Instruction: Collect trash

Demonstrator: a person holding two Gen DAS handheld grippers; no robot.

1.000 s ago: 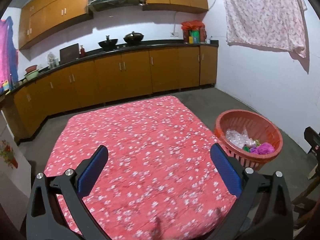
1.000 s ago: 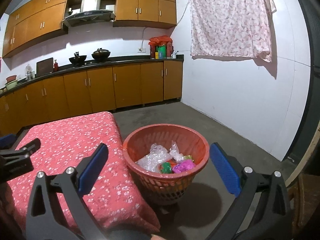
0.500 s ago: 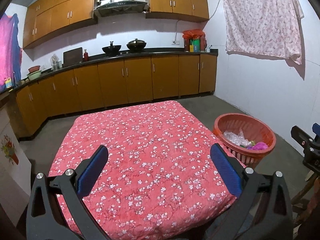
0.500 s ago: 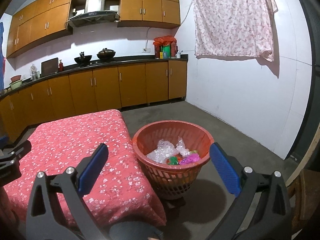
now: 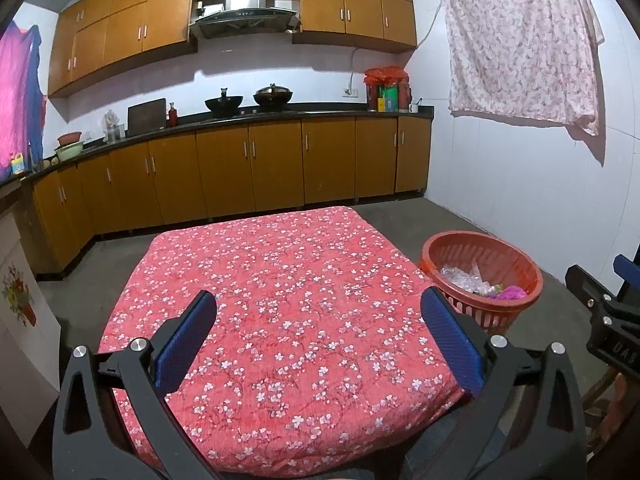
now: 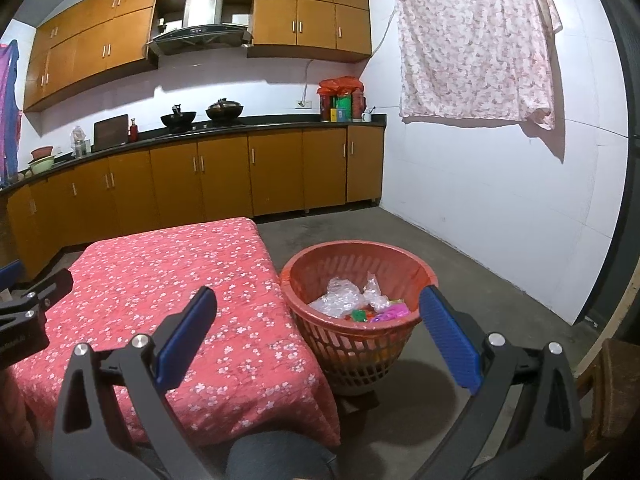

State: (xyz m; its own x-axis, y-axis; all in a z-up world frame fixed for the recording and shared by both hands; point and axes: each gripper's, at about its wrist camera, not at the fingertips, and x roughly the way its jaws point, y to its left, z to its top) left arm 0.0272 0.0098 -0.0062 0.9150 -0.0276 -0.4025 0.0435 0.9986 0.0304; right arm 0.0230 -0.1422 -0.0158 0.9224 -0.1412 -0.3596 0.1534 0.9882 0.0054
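Note:
An orange plastic basket stands on the floor right of the table and holds clear plastic wrappers and pink and green scraps. It also shows in the left wrist view. The table wears a red flowered cloth, also seen in the right wrist view; I see no trash on it. My left gripper is open and empty above the table's near edge. My right gripper is open and empty, held back from the basket.
Wooden kitchen cabinets and a black counter with pots line the far wall. A flowered sheet hangs on the white right wall. Grey concrete floor surrounds the basket. A wooden stool stands at the right edge.
Both grippers have pulled back and risen, so the table and basket look smaller and farther. Both stay open and empty.

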